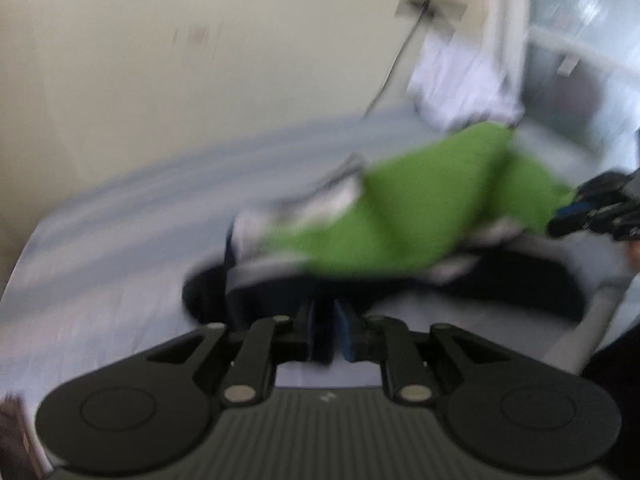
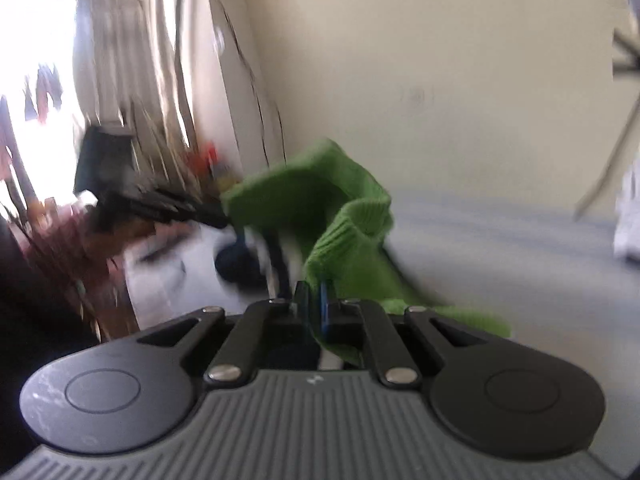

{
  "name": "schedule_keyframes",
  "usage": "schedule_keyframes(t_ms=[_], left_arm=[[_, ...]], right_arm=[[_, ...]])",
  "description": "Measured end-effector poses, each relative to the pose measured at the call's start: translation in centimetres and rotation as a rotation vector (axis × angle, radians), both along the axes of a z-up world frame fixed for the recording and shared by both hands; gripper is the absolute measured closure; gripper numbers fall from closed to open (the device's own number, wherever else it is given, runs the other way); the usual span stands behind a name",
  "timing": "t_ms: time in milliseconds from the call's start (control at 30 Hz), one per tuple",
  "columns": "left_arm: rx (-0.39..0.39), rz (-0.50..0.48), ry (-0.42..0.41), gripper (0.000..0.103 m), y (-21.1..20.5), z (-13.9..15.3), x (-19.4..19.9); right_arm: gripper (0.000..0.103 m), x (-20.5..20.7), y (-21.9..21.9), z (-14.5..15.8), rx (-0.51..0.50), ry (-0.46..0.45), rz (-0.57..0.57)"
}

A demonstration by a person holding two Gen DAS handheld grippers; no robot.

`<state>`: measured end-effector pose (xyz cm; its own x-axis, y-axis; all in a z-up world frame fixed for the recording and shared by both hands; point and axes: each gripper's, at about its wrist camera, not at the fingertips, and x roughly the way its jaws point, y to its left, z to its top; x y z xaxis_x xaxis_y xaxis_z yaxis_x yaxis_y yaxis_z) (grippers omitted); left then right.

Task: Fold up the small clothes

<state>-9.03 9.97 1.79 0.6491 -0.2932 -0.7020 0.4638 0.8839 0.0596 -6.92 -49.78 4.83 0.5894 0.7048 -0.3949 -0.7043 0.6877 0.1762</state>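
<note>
Green knit garment [image 2: 336, 216] hangs lifted between the left gripper [image 1: 324, 332] and right gripper [image 2: 316, 308], both clamped on its edges; next, lay it flat on the bed [image 1: 120, 240].

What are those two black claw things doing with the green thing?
A person is folding small clothes on a bed, holding a gripper in each hand. The right gripper is shut on one end of a green knitted garment. The left gripper is shut too and seems to hold the other end, though the blur makes that hard to confirm. The green piece hangs lifted between them, above some dark and white clothes lying on the bed. It is not folded yet.
</note>
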Motion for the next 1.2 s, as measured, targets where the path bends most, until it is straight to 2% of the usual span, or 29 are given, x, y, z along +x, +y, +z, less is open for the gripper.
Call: schedule_keyframes(t_ms=[67, 100, 133, 167, 200, 233, 300, 433, 533, 600, 667, 700, 733, 800, 867, 967, 1100, 1167, 1200], left_arm=[[0.036, 0.020, 0.006, 0.090, -0.3, -0.1, 0.2], [0.043, 0.025, -0.016, 0.081, -0.5, 0.6, 0.0], [0.047, 0.025, -0.060, 0.064, -0.7, 1.6, -0.4], [0.049, 0.015, -0.112, 0.053, -1.0, 2.7, -1.0], [0.058, -0.005, -0.176, 0.037, -1.3, 3.7, -1.8], [0.080, -0.042, -0.236, 0.028, -2.1, 4.6, -2.7], [0.160, -0.133, -0.303, 0.022, -4.0, 5.2, -4.0], [0.355, -0.281, -0.340, 0.022, -7.7, 3.0, -5.1], [0.457, -0.379, -0.343, 0.022, -9.8, 0.8, -5.0], [0.488, -0.426, -0.347, 0.022, -10.9, -0.3, -4.6], [0.520, -0.431, -0.352, 0.024, -11.9, -1.0, -3.8], [0.533, -0.414, -0.352, 0.031, -12.0, -1.1, -3.1], [0.537, -0.395, -0.343, 0.039, -11.9, -1.1, -2.4], [0.513, -0.352, -0.307, 0.045, -11.0, -0.9, -1.2], [0.473, -0.317, -0.278, 0.048, -9.9, -0.4, -0.5], [0.452, -0.289, -0.268, 0.046, -9.3, -0.4, -0.5], [0.455, -0.278, -0.283, 0.048, -9.4, -0.5, -1.0], [0.446, -0.271, -0.287, 0.058, -9.3, -0.5, -0.9], [0.432, -0.272, -0.280, 0.067, -9.2, -0.3, -0.9]], right_arm=[[0.095, 0.7, 0.7, -2.2, -0.071, 0.057, -0.033], [0.095, 0.8, 0.8, -3.0, -0.081, 0.066, -0.041], [0.094, 0.7, 0.7, -3.2, -0.063, 0.067, -0.046], [0.094, 0.7, 0.4, -3.2, -0.041, 0.073, -0.055], [0.094, 0.6, 0.2, -3.0, -0.033, 0.075, -0.062], [0.094, 0.6, 0.1, -2.9, -0.028, 0.072, -0.066], [0.095, 0.4, -0.6, -2.8, -0.023, 0.075, -0.071], [0.095, 0.6, -0.5, -2.9, -0.008, 0.083, -0.079], [0.094, 0.3, -0.2, -3.2, 0.015, 0.092, -0.089], [0.094, 0.3, -0.3, -3.3, 0.029, 0.100, -0.098], [0.094, 0.2, -0.5, -3.2, 0.038, 0.107, -0.110], [0.093, 0.1, -0.6, -3.0, 0.040, 0.108, -0.117], [0.092, -0.1, -0.9, -2.9, 0.042, 0.107, -0.125], [0.087, -0.7, -1.3, -2.4, 0.038, 0.093, -0.146], [0.075, -1.4, -1.8, -2.0, 0.034, 0.064, -0.168], [0.046, -2.4, -2.3, -1.2, 0.024, 0.008, -0.183], [0.039, -2.6, -2.6, -0.6, 0.012, -0.040, -0.191], [0.027, -2.2, -2.5, -0.5, -0.009, -0.058, -0.208], [0.026, -2.1, -2.4, -0.6, -0.036, -0.072, -0.218]])
